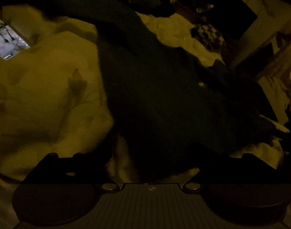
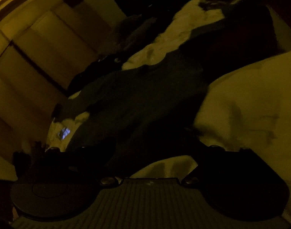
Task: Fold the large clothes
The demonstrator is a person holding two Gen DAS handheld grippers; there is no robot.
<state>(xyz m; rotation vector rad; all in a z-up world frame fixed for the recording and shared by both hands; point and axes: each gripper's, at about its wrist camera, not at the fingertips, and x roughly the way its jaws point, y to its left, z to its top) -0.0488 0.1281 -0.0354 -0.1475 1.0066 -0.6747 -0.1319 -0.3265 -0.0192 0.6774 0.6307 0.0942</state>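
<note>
The scene is very dark. A large dark garment [image 1: 164, 95] lies spread over a pale bed cover [image 1: 40, 99], running from the top left down towards my left gripper [image 1: 153, 152]. The left fingers are lost against the dark cloth, so I cannot tell how the jaws stand. In the right wrist view the same dark garment [image 2: 145, 99] stretches from the top right down to my right gripper [image 2: 153, 148]. Its fingers also merge with the cloth and its state is unclear.
A lit phone [image 1: 10, 40] lies on the bed cover at the far left; its glow also shows in the right wrist view [image 2: 63, 132]. More dark and patterned clothes [image 1: 208, 32] lie further back. Pale panelled furniture [image 2: 40, 43] stands to the left.
</note>
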